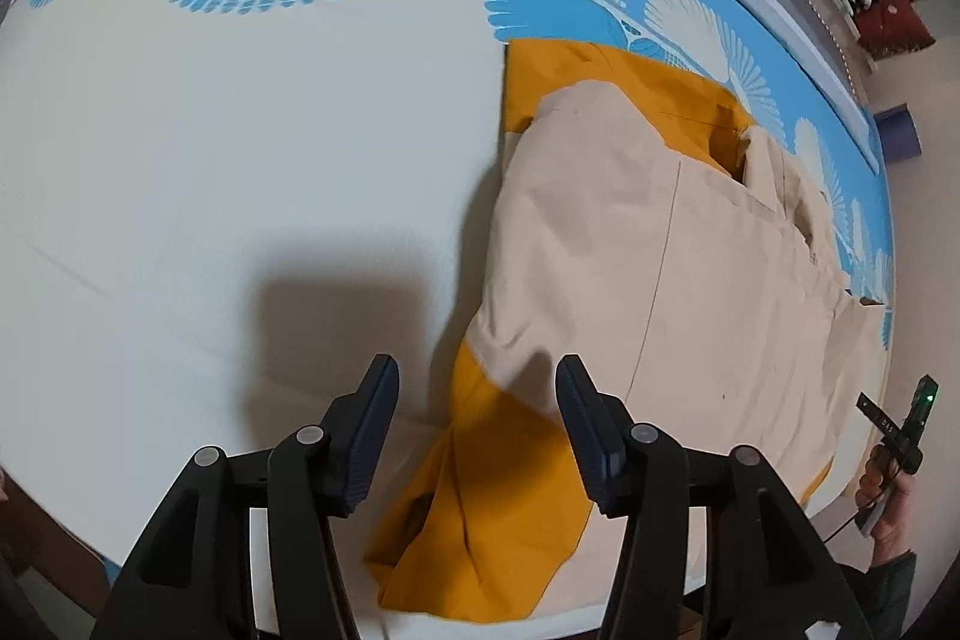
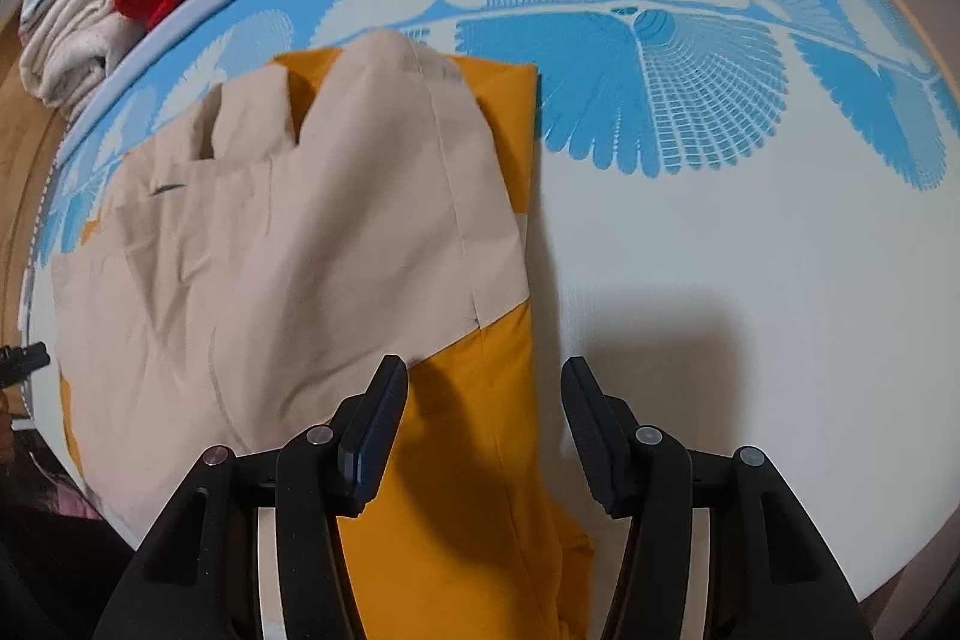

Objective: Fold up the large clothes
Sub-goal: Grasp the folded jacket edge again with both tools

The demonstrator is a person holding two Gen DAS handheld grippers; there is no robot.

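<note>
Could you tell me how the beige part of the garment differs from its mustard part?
The beige part covers most of the garment's top and shows seams and wrinkles; the mustard part shows only as a strip along one edge and a sleeve-like end trailing towards the camera. The beige lies on top, the mustard peeks out beneath. Both rest flat on the blue-and-white bedsheet.

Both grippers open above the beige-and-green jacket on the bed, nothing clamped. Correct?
One thing is off: the jacket is beige and mustard yellow, not green, as the right wrist view shows. The rest holds: the left gripper and right gripper are open above it on the bed, nothing clamped.
</note>
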